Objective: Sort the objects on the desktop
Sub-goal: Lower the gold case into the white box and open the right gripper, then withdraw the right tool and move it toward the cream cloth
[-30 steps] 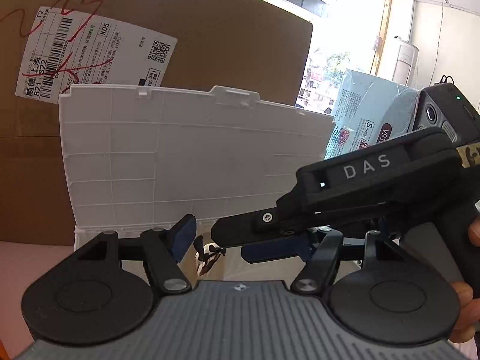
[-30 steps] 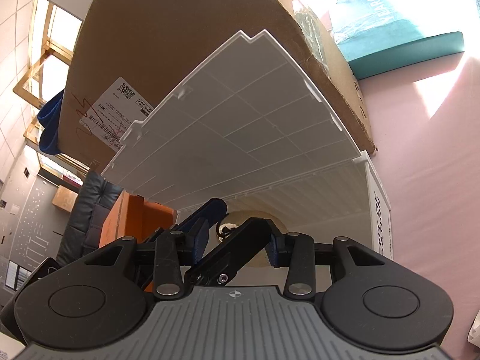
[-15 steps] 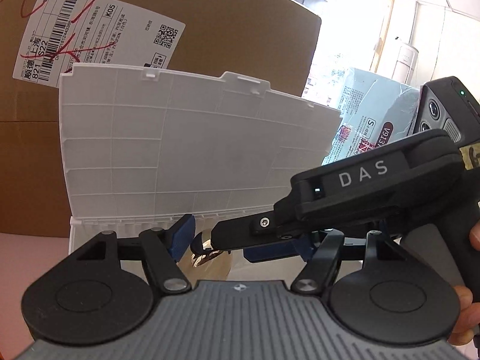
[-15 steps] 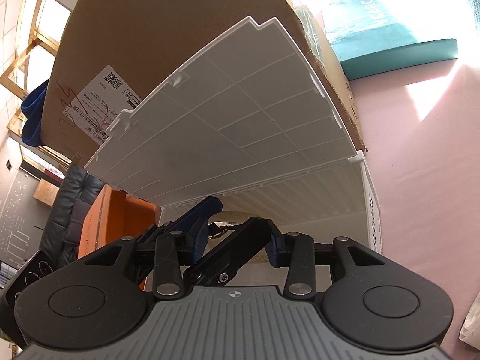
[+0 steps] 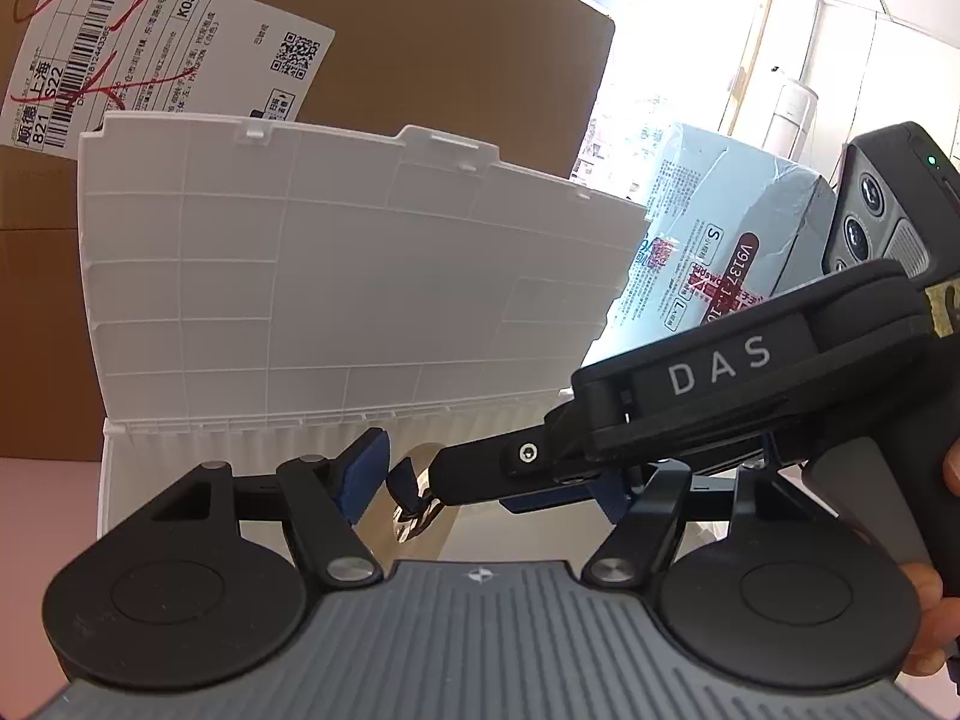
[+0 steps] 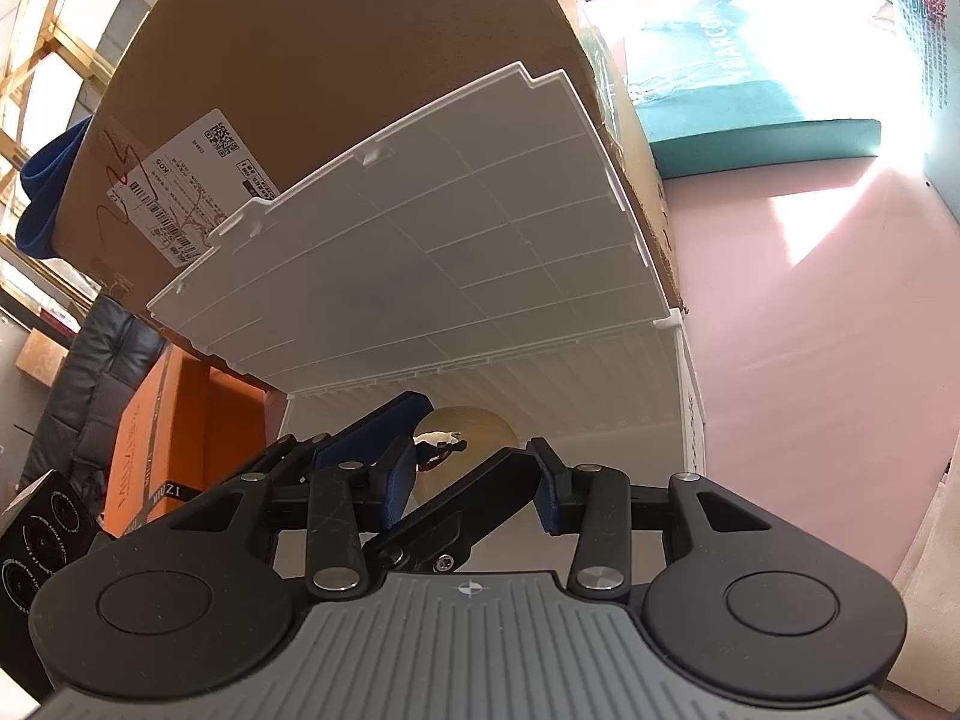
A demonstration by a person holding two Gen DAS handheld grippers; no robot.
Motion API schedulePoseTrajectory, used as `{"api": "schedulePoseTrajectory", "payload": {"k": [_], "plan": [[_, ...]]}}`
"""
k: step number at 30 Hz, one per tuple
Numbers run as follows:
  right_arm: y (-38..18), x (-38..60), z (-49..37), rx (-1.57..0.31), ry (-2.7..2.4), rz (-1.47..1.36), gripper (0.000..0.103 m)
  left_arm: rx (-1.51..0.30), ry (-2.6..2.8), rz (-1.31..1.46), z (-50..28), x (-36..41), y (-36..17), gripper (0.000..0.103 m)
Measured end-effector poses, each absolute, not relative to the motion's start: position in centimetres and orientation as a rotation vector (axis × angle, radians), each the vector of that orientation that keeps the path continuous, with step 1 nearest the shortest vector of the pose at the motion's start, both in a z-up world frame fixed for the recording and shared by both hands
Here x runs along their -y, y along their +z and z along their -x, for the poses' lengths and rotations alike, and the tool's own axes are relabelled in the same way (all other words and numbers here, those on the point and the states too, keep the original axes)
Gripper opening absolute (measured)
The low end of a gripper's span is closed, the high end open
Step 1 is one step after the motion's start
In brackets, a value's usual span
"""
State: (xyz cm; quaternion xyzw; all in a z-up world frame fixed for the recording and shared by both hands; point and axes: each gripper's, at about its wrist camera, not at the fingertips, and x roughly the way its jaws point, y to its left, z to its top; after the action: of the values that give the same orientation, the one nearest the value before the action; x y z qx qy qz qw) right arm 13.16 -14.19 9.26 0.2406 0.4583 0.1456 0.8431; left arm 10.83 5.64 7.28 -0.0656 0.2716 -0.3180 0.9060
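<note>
A white plastic organiser box (image 5: 114, 480) (image 6: 600, 384) stands open, its gridded lid (image 5: 336, 276) (image 6: 450, 240) leaning back on a cardboard carton. A gold round object (image 5: 375, 531) (image 6: 480, 426) lies inside. My left gripper (image 5: 489, 480) is open, its blue pads wide apart over the box. My right gripper (image 5: 435, 483) (image 6: 471, 474) reaches in from the right across that gap. A small dark clip with shiny metal (image 5: 414, 510) (image 6: 441, 441) hangs at its tip above the gold object. The pinch itself is partly hidden.
A big cardboard carton (image 5: 420, 30) with a shipping label backs the box. A pale blue packet (image 5: 720, 228) stands to the right, with a teal box (image 6: 750, 90) beyond. An orange box (image 6: 174, 420) sits left. The pink tabletop (image 6: 810, 330) spreads right. A hand (image 5: 924, 600) grips the right handle.
Both grippers moved together closer over the open box, and the clip stayed at the right gripper's tip. The gold object has come into the left wrist view beneath the clip.
</note>
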Motion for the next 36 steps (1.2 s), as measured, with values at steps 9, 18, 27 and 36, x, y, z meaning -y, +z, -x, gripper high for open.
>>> {"api": "schedulePoseTrajectory", "payload": {"k": [9,18,27,36], "plan": [[9.7,14.0,-12.7,-0.99,0.275,-0.483,0.081,-0.61,-0.661,0.15,-11.3,-5.7,6.9,0.086],[10.3,13.7,-12.3,-0.992,0.266,-0.454,0.086,-0.631,-0.661,0.177,-11.7,-6.1,6.9,0.087],[10.5,13.6,-12.1,-0.983,0.271,-0.462,0.088,-0.611,-0.659,0.182,-11.8,-5.3,7.2,0.088],[11.2,15.2,-8.7,-0.8,0.289,-0.473,0.098,-0.62,-0.602,0.189,-10.9,-4.6,8.4,0.103]]}}
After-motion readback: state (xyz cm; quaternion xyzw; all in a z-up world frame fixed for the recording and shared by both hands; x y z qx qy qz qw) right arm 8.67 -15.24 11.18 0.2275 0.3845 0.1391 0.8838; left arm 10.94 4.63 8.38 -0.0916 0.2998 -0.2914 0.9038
